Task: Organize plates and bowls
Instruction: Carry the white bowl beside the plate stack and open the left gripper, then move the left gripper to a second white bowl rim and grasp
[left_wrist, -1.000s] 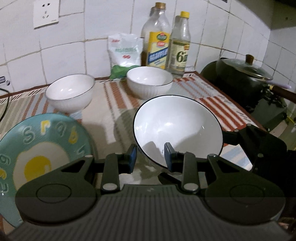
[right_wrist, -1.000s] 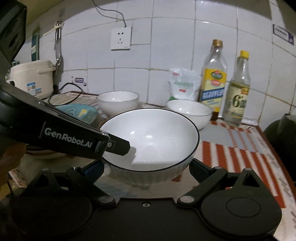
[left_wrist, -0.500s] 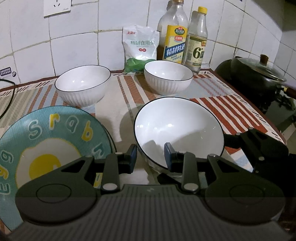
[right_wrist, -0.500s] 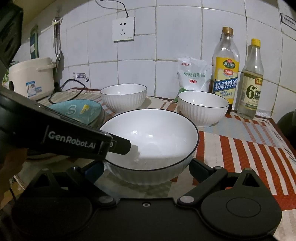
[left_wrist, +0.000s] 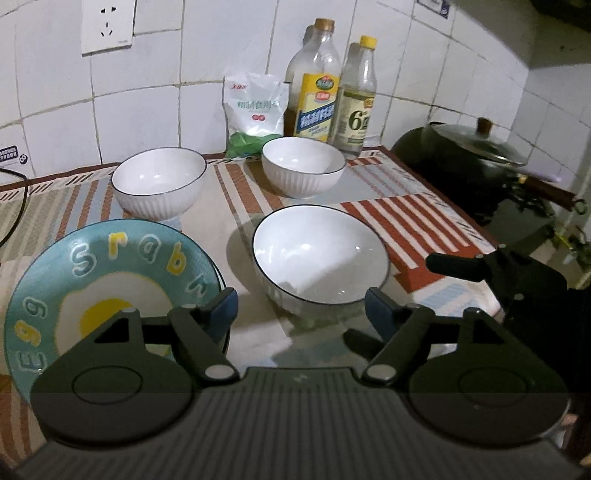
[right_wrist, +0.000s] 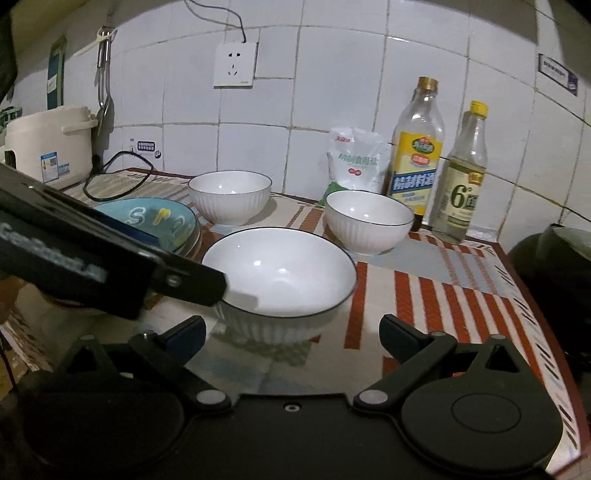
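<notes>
A large white bowl with a dark rim (left_wrist: 320, 254) (right_wrist: 280, 277) stands on the striped mat. My left gripper (left_wrist: 301, 308) is open, just behind the bowl and not touching it. My right gripper (right_wrist: 291, 332) is open, also just short of the bowl. Two smaller white ribbed bowls stand behind, one on the left (left_wrist: 159, 181) (right_wrist: 231, 195) and one on the right (left_wrist: 303, 166) (right_wrist: 369, 221). A teal plate with a fried-egg print (left_wrist: 107, 284) (right_wrist: 155, 221) lies at the left, on top of other plates.
Two bottles (left_wrist: 317, 96) (left_wrist: 356, 99) and a white bag (left_wrist: 255, 110) stand against the tiled wall. A dark wok with a glass lid (left_wrist: 476, 155) sits at the right. A rice cooker (right_wrist: 48, 144) and a black cable (right_wrist: 118, 173) are at the far left.
My left gripper has opened, let go of the large bowl's rim and pulled back. The bowl now rests flat on the mat. The right gripper has drawn back a little.
</notes>
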